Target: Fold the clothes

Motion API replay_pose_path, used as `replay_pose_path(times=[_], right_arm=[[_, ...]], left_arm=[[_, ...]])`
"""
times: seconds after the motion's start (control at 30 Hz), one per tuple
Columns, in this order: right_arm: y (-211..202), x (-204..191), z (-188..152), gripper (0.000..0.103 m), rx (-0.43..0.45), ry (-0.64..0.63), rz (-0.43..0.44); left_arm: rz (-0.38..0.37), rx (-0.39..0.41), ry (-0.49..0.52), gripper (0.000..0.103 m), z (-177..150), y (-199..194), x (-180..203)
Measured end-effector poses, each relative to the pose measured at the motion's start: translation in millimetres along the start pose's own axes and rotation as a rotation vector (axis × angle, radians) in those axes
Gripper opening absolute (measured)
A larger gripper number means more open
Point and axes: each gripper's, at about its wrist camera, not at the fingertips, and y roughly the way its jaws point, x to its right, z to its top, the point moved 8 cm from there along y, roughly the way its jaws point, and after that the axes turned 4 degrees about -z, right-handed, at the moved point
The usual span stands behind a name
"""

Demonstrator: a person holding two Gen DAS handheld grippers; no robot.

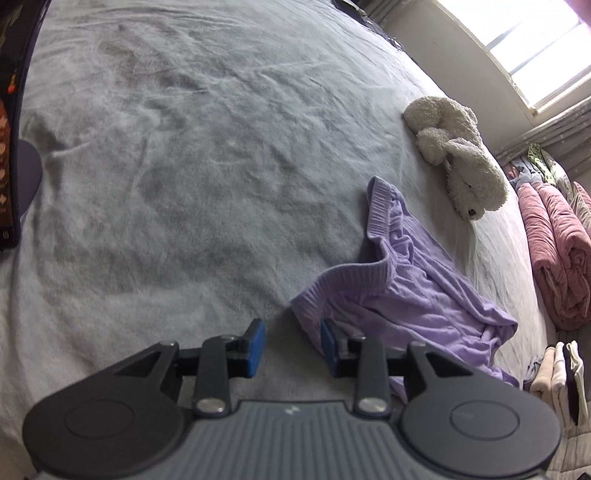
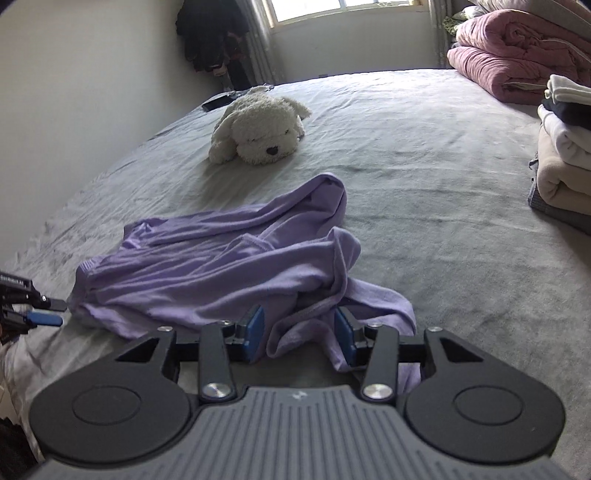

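A crumpled lilac garment [image 2: 221, 266] with a ribbed hem lies on the grey bedsheet [image 2: 443, 206]. In the left wrist view the garment [image 1: 406, 295] lies to the right, its ribbed hem corner just ahead of my open left gripper [image 1: 293, 334]; the right pad [image 1: 328, 347] is at the hem's edge. My right gripper [image 2: 299, 332] is open, with a fold of the garment's near edge lying between its blue pads. The left gripper's fingertips also show at the far left of the right wrist view [image 2: 48, 312].
A white plush dog [image 2: 258, 129] lies beyond the garment. A pile of folded clothes [image 2: 565, 147] and rolled pink blankets [image 2: 517, 51] sit at the right. A dark phone [image 2: 218, 101] lies near the wall. A window [image 2: 332, 7] is behind the bed.
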Motion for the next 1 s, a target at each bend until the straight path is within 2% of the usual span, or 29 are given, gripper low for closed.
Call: replay_pose_path(times=[0.17,0.3,0.37,0.5,0.6,0.87,0.97,1.0], right_arm=[[2,-11,-13,0.044,-0.011,-0.084,0.004],[4,-22,-17,0.044,-0.009,-0.158,0.017],[6,-26,-19,0.044,-0.009,-0.206,0.004],[12,-23,-23,0.041,-0.008,-0.279,-0.04],[16,-15,-24,0.041,-0.01,-0.307,-0.073],[33,-9,-27,0.034,-0.009,-0.346,-0.091],[36,-9,-26,0.027,-0.009,-0.352,-0.101],[36,-8,-26,0.018,-0.01,-0.351,-0.105]], left_arm=[[-0.009,0.049,-0.075,0.031,-3,3,-3],[-0.036,0.07,-0.097,0.032,-6,8,3],[-0.036,0.083,-0.093,0.031,-7,10,6],[-0.006,0.115,-0.071,0.025,-8,13,9],[0.014,0.129,-0.059,0.017,-7,15,9],[0.059,0.157,-0.01,0.011,-3,20,14],[0.067,0.164,0.007,0.008,-1,22,16],[0.069,0.165,0.012,0.008,0,23,16]])
